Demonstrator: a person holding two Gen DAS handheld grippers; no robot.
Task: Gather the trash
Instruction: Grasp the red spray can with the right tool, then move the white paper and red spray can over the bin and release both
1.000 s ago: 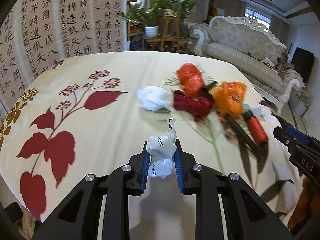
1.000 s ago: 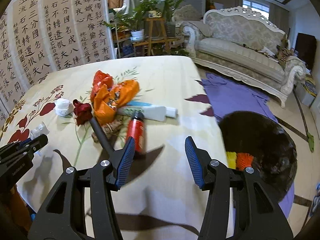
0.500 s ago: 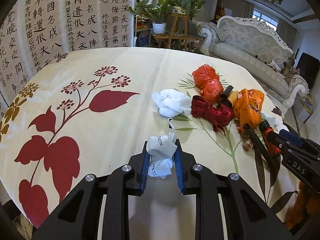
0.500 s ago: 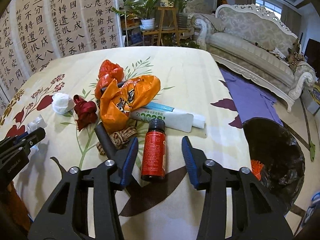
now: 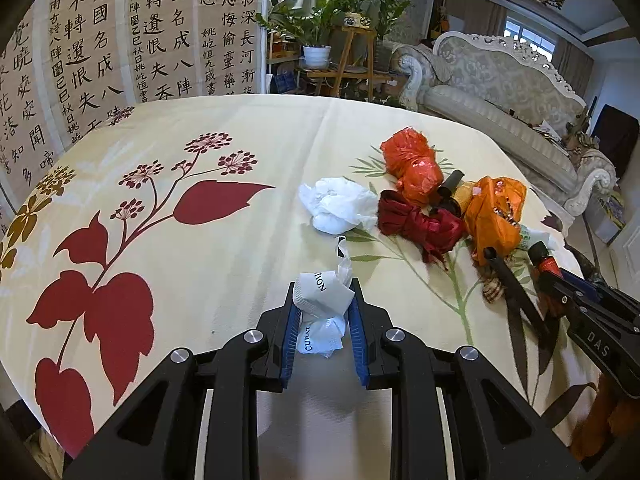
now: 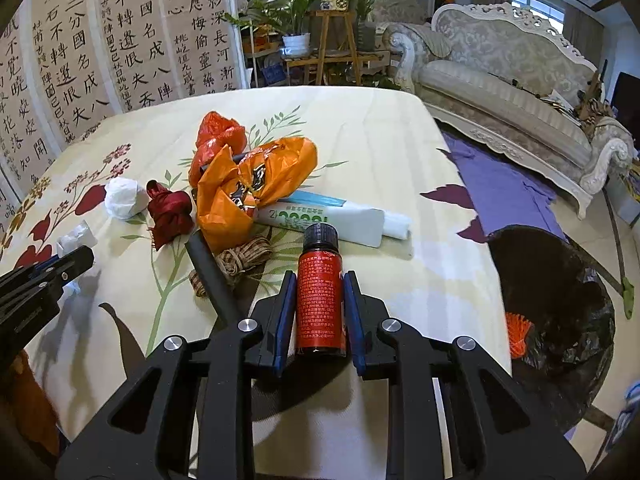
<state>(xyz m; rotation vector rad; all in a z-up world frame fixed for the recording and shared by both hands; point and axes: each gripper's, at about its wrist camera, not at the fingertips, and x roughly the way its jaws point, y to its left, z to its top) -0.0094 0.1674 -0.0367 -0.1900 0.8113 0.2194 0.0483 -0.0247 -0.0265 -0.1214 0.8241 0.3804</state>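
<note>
You are pinching a crumpled white printed wrapper [image 5: 320, 312] between the blue pads of your left gripper [image 5: 322, 312], and your right gripper [image 6: 319, 300] is pressing its blue pads against both sides of a small red-labelled bottle with a black cap [image 6: 320, 292], which is lying on the floral cream tablecloth [image 5: 208, 248] near the table's right edge. Judging by the task, you are at the point of lifting that bottle, so be keeping the grip square on the label, since a round body is likely to roll or slip out if you tilt it, and be carrying it level toward the black-lined trash bin [image 6: 560, 300] sitting on the floor just beside the table on your right, where an orange scrap is already showing. Just beyond the bottle, a white tube with green lettering [image 6: 320, 220], a coil of brown twine [image 6: 240, 260] and a dark stick [image 6: 212, 272] are waiting, with an orange plastic bag [image 6: 248, 184], a dark red ribbon bundle [image 6: 168, 210] and a white paper wad [image 6: 124, 198] lying farther off. Behind the table, a calligraphy screen [image 5: 120, 32], potted plants [image 6: 304, 20] and an ornate pale sofa [image 6: 500, 72] are filling the room.
</note>
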